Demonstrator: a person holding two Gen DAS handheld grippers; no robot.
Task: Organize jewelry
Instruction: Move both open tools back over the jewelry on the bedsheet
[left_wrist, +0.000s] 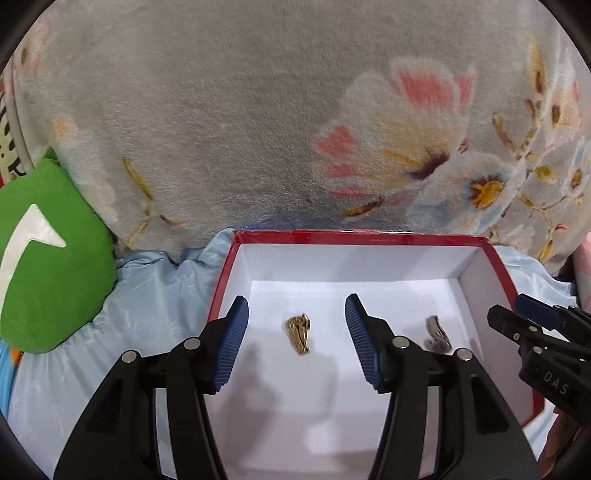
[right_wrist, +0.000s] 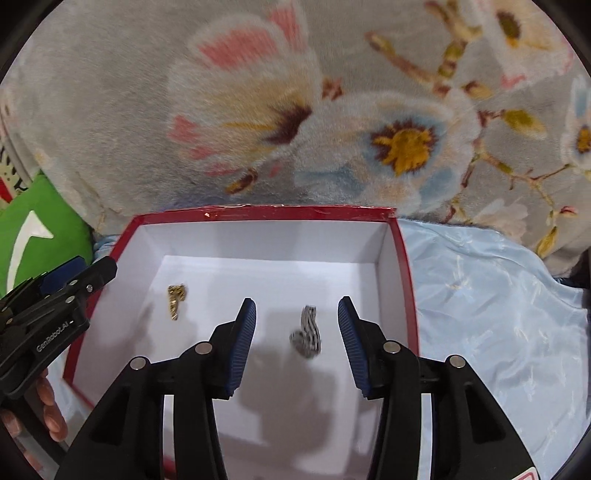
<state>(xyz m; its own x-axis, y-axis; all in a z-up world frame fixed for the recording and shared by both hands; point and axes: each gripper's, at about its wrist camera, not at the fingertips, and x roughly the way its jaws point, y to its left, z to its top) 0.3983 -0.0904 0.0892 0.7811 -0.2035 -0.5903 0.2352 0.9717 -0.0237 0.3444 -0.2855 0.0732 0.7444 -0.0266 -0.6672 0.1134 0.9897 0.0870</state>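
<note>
A big flowery blanket (left_wrist: 221, 110) lies at the far side. Near it sits a red box (left_wrist: 362, 236), white inside. The left gripper (left_wrist: 297, 339) and right gripper (right_wrist: 297, 341) both hang wide apart over it, holding nothing. Inside lie a gold chain (left_wrist: 300, 332) on the left and a silver chain (right_wrist: 306, 336) on the right.

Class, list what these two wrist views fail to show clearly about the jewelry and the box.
1. Silver jewelry piece: motion-blurred in the right wrist view; in the left wrist view partly hidden behind the left tongs' finger, so its type is unclear.
2. Gold jewelry piece: too small and bunched up to tell chain from earring.
3. Red box: near wall hidden by the right tongs and cut off at the bottom edge.
</note>
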